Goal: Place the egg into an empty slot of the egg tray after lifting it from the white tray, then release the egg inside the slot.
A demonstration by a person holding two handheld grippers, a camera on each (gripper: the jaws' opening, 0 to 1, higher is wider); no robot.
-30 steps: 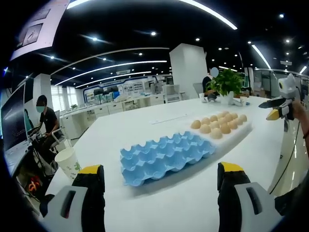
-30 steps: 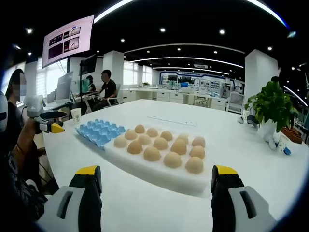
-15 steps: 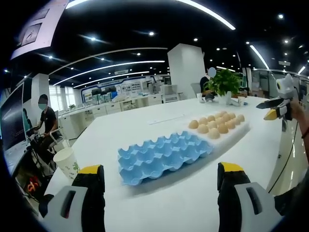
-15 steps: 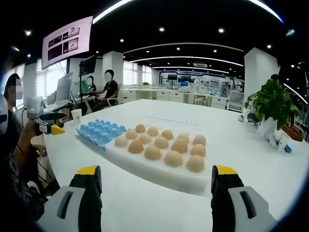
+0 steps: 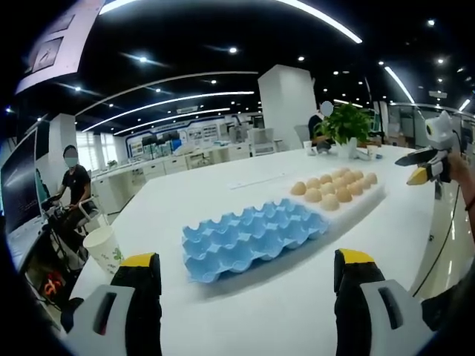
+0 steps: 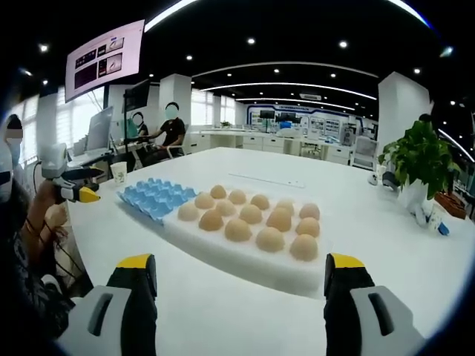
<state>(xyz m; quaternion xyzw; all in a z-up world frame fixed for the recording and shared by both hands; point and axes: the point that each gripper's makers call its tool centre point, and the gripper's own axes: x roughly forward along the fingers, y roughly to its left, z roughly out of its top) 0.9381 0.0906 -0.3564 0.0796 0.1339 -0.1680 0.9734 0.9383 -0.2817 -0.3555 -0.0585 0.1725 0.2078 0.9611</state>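
A blue egg tray [image 5: 252, 236] with all visible slots bare lies on the white table, ahead of my left gripper [image 5: 249, 297], which is open and holds nothing. Beyond it a white tray [image 5: 369, 200] carries several tan eggs [image 5: 329, 201]. In the right gripper view the white tray [image 6: 223, 256] with its eggs [image 6: 270, 239] lies straight ahead of my right gripper [image 6: 241, 297], open and bare, and the blue egg tray [image 6: 152, 201] sits to its left. The right gripper [image 5: 424, 172] also appears at the left gripper view's right edge, the left gripper [image 6: 74, 193] at the right gripper view's left edge.
A paper cup [image 5: 104, 249] stands near the table's left edge, also seen as a paper cup [image 6: 117, 175] behind the blue tray. A potted plant [image 6: 415, 167] and small bottles stand at the table's far right. People sit at desks beyond the table.
The right gripper view has eased slightly closer to the white tray. The left gripper view has barely shifted. Both grippers stay open and bare.
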